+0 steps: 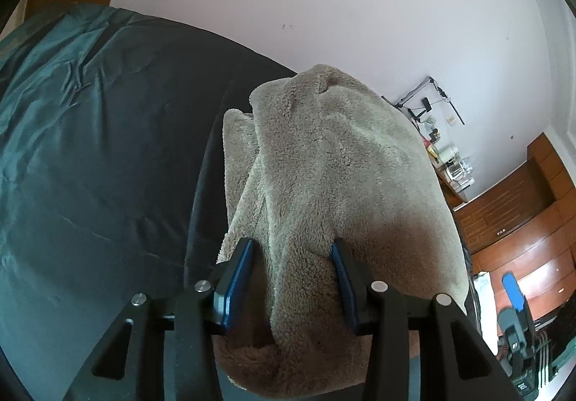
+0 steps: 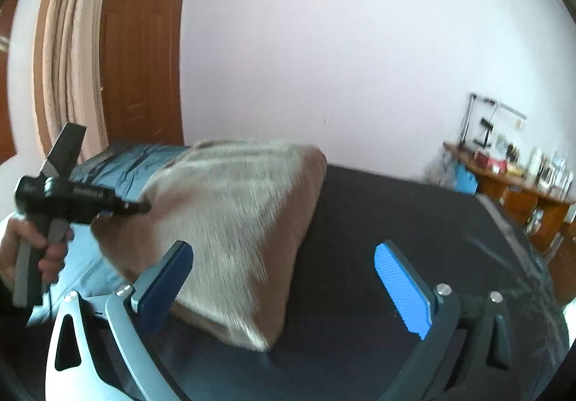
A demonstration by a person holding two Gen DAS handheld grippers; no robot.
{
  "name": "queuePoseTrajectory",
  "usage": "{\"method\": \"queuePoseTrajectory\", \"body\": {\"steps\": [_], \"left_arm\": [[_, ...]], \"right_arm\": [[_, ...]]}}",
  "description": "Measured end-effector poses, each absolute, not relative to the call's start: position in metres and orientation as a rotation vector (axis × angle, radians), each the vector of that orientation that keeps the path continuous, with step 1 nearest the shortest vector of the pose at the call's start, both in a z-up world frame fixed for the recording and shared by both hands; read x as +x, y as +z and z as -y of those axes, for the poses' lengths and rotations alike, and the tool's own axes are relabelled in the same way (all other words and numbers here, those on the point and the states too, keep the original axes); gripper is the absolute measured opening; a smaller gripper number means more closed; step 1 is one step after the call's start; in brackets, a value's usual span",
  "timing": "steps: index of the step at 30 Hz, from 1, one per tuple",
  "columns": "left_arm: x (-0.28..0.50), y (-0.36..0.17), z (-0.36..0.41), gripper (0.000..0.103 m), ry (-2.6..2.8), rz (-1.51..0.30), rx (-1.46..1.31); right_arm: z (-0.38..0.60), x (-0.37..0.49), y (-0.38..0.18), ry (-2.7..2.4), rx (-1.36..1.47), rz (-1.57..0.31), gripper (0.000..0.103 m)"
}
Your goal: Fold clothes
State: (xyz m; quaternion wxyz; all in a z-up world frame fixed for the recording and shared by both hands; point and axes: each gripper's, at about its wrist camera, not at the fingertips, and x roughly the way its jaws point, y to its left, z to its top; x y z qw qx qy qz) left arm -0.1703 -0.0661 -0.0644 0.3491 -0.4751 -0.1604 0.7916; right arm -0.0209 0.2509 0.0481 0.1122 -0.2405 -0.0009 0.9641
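A beige fleece garment (image 1: 334,163) is bunched and lifted off the dark bed sheet (image 1: 151,156). My left gripper (image 1: 292,249) is shut on a thick fold of it, both blue pads pressed into the pile. In the right wrist view the same garment (image 2: 230,221) hangs as a blurred slanted sheet from the left gripper (image 2: 142,208), which a hand (image 2: 21,239) holds at the left. My right gripper (image 2: 284,253) stands wide open just in front of the garment's lower edge, with nothing pinched between its blue pads. The right gripper (image 1: 513,296) also shows at the left wrist view's lower right.
A teal blanket (image 1: 54,106) covers the bed's left part. A wooden desk with clutter (image 2: 511,178) stands against the white wall at the right. A brown door (image 2: 144,48) and a beige curtain (image 2: 72,41) are at the back left. Wooden cabinets (image 1: 522,221) line the right.
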Motion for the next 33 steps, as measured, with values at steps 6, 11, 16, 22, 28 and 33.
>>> {"method": "queuePoseTrajectory", "body": {"steps": [6, 11, 16, 22, 28, 33], "left_arm": [[-0.177, -0.065, 0.074, 0.047, 1.996, 0.470, -1.242], [-0.187, -0.055, 0.084, 0.047, 1.968, 0.569, -1.259], [-0.210, -0.024, 0.066, 0.047, 2.037, 0.505, -1.227], [-0.258, 0.008, 0.005, 0.047, 1.989, 0.451, -1.246], [-0.292, -0.021, -0.024, 0.047, 2.003, 0.368, -1.395], [-0.303, -0.052, -0.021, 0.047, 1.991, 0.419, -1.438]], "right_arm": [[-0.220, -0.076, 0.032, 2.906, -0.764, 0.049, 0.102], [-0.210, -0.104, -0.011, 2.821, -0.984, 0.085, 0.102], [-0.209, -0.101, -0.014, 2.833, -0.976, 0.091, 0.103], [-0.208, -0.098, -0.014, 2.844, -0.986, 0.078, 0.103], [-0.210, -0.091, -0.012, 2.861, -0.994, 0.079, 0.103], [-0.209, -0.086, -0.011, 2.871, -0.998, 0.084, 0.103]]}}
